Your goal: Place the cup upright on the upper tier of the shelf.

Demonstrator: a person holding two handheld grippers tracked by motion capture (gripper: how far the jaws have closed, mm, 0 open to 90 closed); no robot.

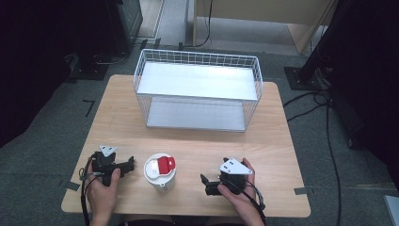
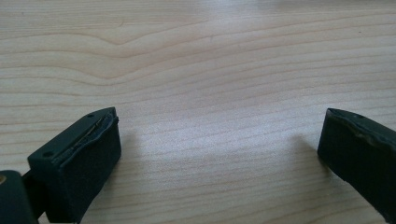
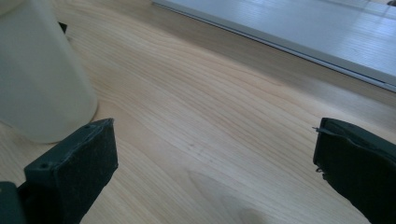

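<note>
Wood table [image 1: 141, 117] on grey carpet, dark stands and cables around the edges. White wire basket [image 1: 197, 89] sits at 12 o'clock on the table, open side facing the person, two flat shelves inside, nothing on them as far as I can see. Likely the drop-off spot, hence placed square-on and within reach.

Left to right along the near edge:

Left gripper [image 1: 130, 164] at 7 o'clock, resting low on the table, jaws pointed toward 3 o'clock at the jug. In the left gripper view the jaws stand wide apart with bare wood [image 2: 210, 93] between them, holding nothing. Near the jug, not touching.

Jug [image 1: 160, 171] at 6 o'clock, upright, white with a white lid and a red flap on top. It stands between the two grippers. In the right gripper view its pale wall [image 3: 42, 74] shows at the upper left, beyond the left jaw, not between the jaws.

Right gripper [image 1: 203, 181] at 5 o'clock, hand wrapped over it, jaws aimed toward 9 to 10 o'clock. Jaws also wide open, empty; basket's lower shelf edge [image 3: 299, 32] visible beyond.

Judgement: both sit parked, open, flanking the jug, a ready pose before a grasp. Right gripper looks the better placed to close on the body; it needs to swing slightly toward the jug first.
</note>
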